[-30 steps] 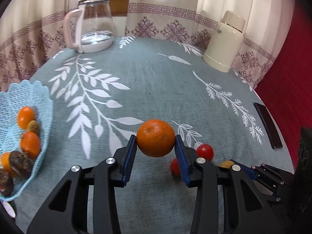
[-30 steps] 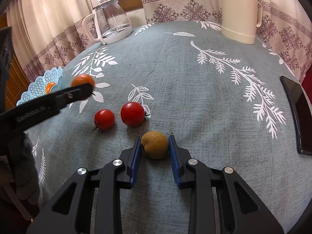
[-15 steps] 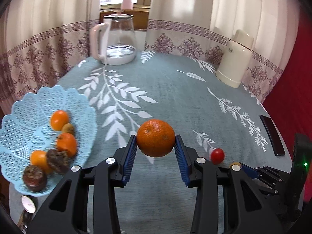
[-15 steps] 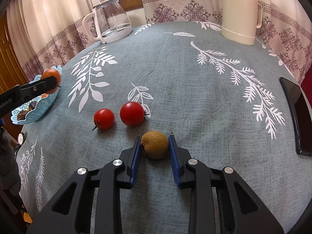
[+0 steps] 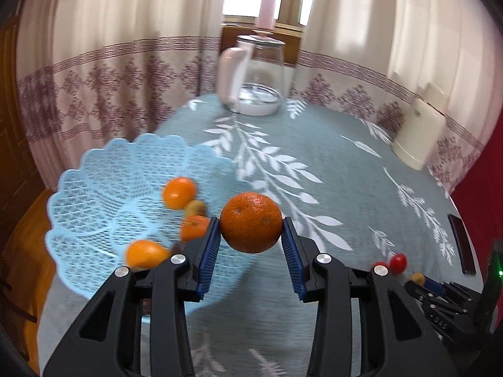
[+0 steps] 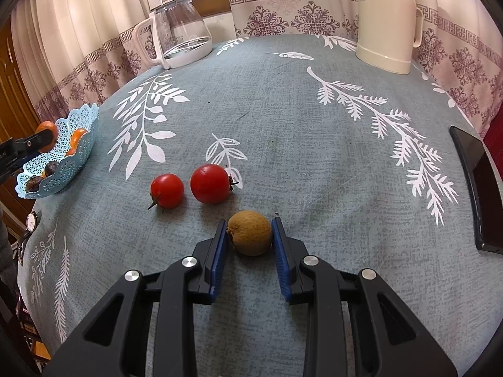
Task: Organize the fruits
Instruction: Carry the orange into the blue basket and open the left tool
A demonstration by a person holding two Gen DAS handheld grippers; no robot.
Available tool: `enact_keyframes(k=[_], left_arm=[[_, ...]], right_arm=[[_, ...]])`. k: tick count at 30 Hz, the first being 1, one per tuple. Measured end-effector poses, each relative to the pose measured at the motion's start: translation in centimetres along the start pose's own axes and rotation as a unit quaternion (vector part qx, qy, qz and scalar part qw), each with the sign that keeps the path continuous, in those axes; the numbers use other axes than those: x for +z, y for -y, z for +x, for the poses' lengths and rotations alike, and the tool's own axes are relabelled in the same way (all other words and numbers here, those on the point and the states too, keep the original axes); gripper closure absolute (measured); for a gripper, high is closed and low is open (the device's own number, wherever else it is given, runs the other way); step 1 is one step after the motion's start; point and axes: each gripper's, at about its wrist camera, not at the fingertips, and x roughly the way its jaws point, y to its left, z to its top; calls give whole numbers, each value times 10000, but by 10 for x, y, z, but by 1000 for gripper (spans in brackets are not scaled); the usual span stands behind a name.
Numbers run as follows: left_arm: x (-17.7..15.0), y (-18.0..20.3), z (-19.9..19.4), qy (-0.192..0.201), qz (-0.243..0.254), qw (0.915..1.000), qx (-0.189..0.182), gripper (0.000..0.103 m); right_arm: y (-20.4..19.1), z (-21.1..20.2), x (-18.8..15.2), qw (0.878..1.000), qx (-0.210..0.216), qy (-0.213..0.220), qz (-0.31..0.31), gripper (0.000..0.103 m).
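My left gripper (image 5: pixel 251 231) is shut on a large orange (image 5: pixel 251 216), held in the air over the near right rim of the light blue mesh basket (image 5: pixel 94 188). The basket holds several small oranges (image 5: pixel 179 193) and darker fruit. In the right wrist view, my right gripper (image 6: pixel 250 231) sits low on the table with its blue pads against both sides of a brown kiwi (image 6: pixel 250 235). Two red tomatoes (image 6: pixel 167 191) (image 6: pixel 210 183) lie just left of and beyond it. Far left there, the basket (image 6: pixel 59 160) and the held orange (image 6: pixel 47 130) show.
A glass jug (image 6: pixel 180 34) with a pink handle stands at the back of the table, a cream thermos jug (image 6: pixel 388 22) at the back right. A black phone (image 6: pixel 474 188) lies near the right edge. A wristwatch (image 6: pixel 31 220) lies by the basket. Curtains hang behind.
My left gripper has swung left with the orange, from over the tomatoes to over the basket's rim. The right gripper and the kiwi have stayed where they were.
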Motion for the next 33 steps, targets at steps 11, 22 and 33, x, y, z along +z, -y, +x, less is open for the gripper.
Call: enact_keyframes(k=[11,22,33], left_arm=[[2,-53,-7,83,-390,9979,502,62],[5,-92,-10,47,-816,9919,971,59],[7,-99,-17,151,-954,9895,1079,42]], right_arm=[[-2,0,0,10000,-69,-5,-53,75],[-2,0,0,10000,-69,-5,-49,75],[-2,0,0,10000,-70,-5,-49,75]])
